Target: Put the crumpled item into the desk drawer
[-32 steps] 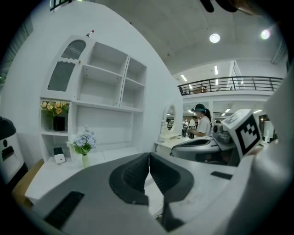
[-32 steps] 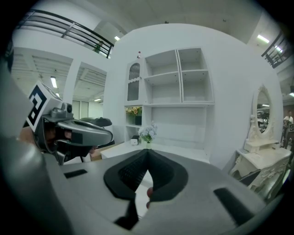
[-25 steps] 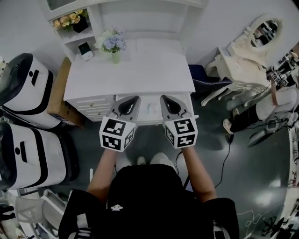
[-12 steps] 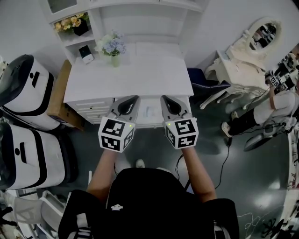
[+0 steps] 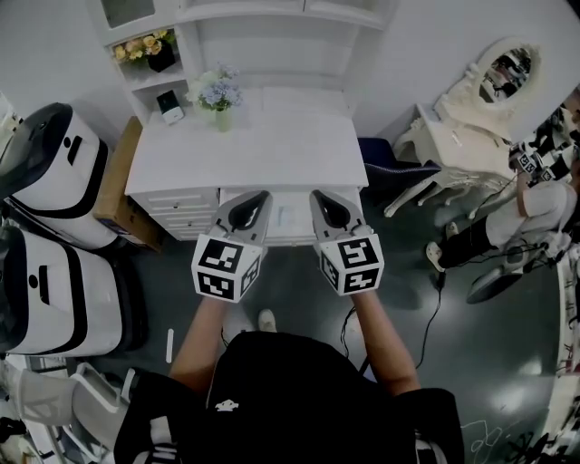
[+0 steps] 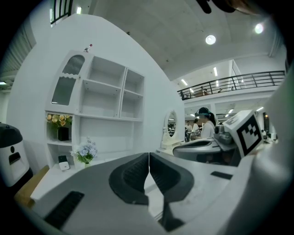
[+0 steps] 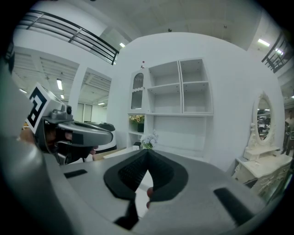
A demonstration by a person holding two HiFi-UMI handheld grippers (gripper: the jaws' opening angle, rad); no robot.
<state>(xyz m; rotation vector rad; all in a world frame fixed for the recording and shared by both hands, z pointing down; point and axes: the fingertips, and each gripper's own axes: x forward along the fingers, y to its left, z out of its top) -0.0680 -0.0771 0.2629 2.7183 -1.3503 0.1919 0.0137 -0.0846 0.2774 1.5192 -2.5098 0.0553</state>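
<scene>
Both grippers hover side by side in front of the white desk [image 5: 245, 149]. My left gripper [image 5: 261, 194] is shut with nothing in it, its jaws meeting along a thin line in the left gripper view [image 6: 149, 154]. My right gripper [image 5: 316, 194] is also shut and empty [image 7: 148, 150]. Between their tips lies the desk's middle drawer [image 5: 288, 227], which looks pulled out a little. A small pale thing [image 5: 287, 216] rests there, too small to tell what it is. I see no crumpled item clearly in any view.
A vase of pale blue flowers [image 5: 217, 91] and a small dark device [image 5: 168, 102] stand at the desk's back left, under a white shelf unit [image 5: 245, 27]. Two large white machines [image 5: 50, 227] and a cardboard box [image 5: 113, 186] flank the left. White vanity furniture [image 5: 471, 127] and a person stand right.
The desk has slid slightly up in the head view as I drew back a little. Both grippers keep their places side by side and stay shut.
</scene>
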